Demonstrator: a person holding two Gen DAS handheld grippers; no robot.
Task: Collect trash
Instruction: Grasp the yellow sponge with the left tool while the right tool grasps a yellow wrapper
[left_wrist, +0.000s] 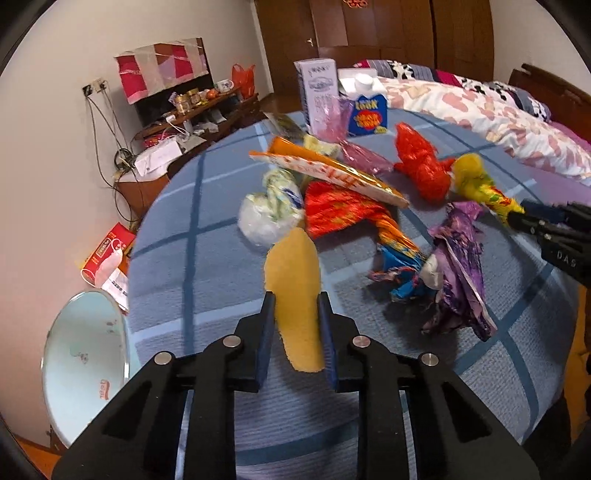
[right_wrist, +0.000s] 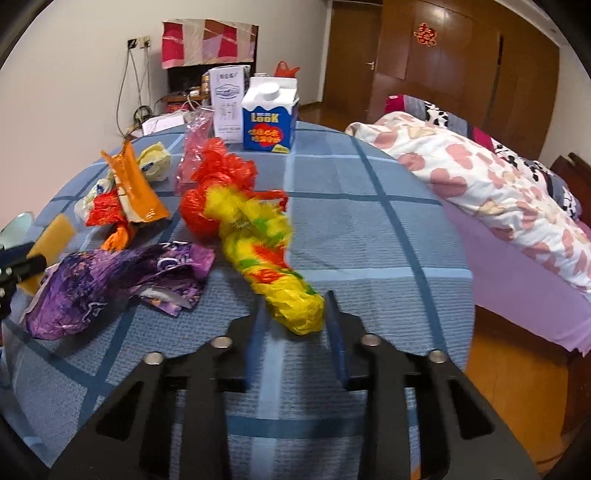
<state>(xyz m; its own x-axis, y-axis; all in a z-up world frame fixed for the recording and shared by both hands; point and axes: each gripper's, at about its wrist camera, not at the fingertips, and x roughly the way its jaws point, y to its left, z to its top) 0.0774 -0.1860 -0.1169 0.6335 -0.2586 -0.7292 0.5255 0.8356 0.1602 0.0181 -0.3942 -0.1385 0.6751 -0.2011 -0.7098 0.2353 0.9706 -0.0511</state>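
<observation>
Trash lies scattered on a round table under a blue checked cloth (right_wrist: 369, 240). My left gripper (left_wrist: 296, 301) is shut on a yellow sponge-like strip (left_wrist: 291, 273), its pads pressing on both sides. My right gripper (right_wrist: 294, 301) is shut on the near end of a twisted yellow plastic bag (right_wrist: 266, 251), which stretches away toward a crumpled red bag (right_wrist: 218, 173). A purple wrapper (right_wrist: 110, 280) lies between the two grippers. An orange wrapper (left_wrist: 332, 173), a red-orange twisted wrapper (left_wrist: 343, 210) and a white crumpled bag (left_wrist: 262, 218) sit further in.
A blue milk carton (right_wrist: 269, 122) and a white box (right_wrist: 229, 107) stand at the table's far edge. A bed with a flowered quilt (right_wrist: 498, 192) runs along the right. A pale blue basin (left_wrist: 81, 362) sits low at the left, beside a cluttered shelf (left_wrist: 192, 114).
</observation>
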